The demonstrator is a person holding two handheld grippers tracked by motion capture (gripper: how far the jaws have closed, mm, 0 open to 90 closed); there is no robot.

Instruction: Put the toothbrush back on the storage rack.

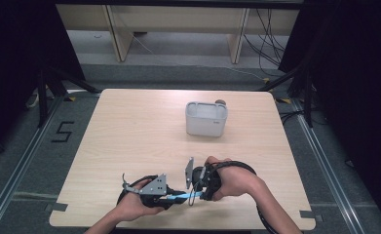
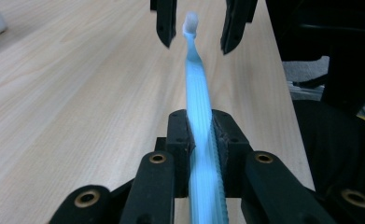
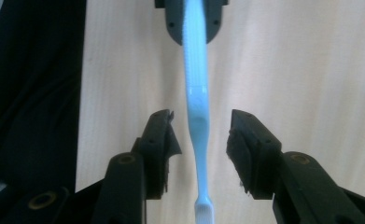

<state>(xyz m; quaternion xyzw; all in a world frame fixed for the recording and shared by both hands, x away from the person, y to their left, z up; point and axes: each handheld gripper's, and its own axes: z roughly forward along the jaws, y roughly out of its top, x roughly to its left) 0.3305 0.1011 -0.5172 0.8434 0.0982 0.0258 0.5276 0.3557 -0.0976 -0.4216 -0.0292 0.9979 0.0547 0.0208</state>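
A light blue toothbrush [image 2: 200, 107] with white bristles is clamped by its ribbed handle in my left gripper [image 2: 200, 135], which is shut on it near the table's front edge [image 1: 171, 199]. The brush head points toward my right gripper [image 3: 201, 135], whose jaws stand open on either side of the brush's neck [image 3: 196, 116] without touching it. In the high view the toothbrush [image 1: 178, 197] bridges the two grippers, with the right gripper [image 1: 194, 191] just right of the left. In the left gripper view the right gripper's fingertips [image 2: 166, 28] flank the bristle end.
A white rectangular container [image 1: 206, 118] stands on the far middle of the wooden table [image 1: 129, 131], with a small dark object behind its rim. Black curtains and metal frames flank the table. A shelf unit and cables lie beyond the far edge.
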